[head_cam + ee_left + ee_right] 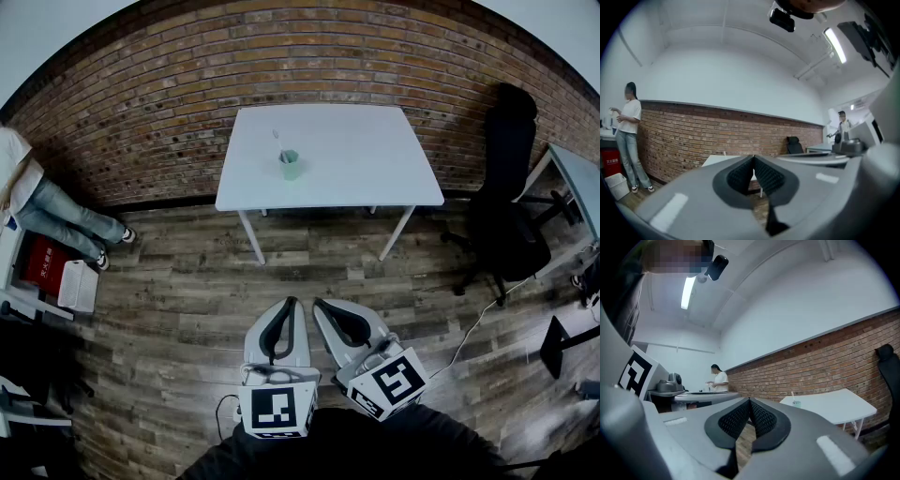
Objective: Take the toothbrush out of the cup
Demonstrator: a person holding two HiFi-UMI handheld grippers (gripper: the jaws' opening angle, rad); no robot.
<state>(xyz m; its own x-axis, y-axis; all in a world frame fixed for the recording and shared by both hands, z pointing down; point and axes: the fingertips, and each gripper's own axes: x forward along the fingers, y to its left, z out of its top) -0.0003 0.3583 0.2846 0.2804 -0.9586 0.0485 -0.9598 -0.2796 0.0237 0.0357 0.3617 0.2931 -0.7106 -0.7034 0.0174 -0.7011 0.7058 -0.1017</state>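
Note:
A pale green cup [290, 164] stands on the white table [356, 159] by the brick wall, with a white toothbrush [278, 142] leaning out of it. In the right gripper view the cup [796, 403] and toothbrush [792, 395] show small, far off on the table. Both grippers are held low over the wooden floor, well short of the table. My left gripper [293, 302] is shut with nothing between its jaws, and my right gripper [317, 303] beside it is shut and empty too. The left gripper [753, 158] and right gripper [749, 401] tips meet in their own views.
A black office chair [506, 202] stands right of the table, beside a second desk [577, 192]. A person [56, 216] stands at the far left near a red box [42, 261]. A white cable [473, 323] runs across the floor at the right.

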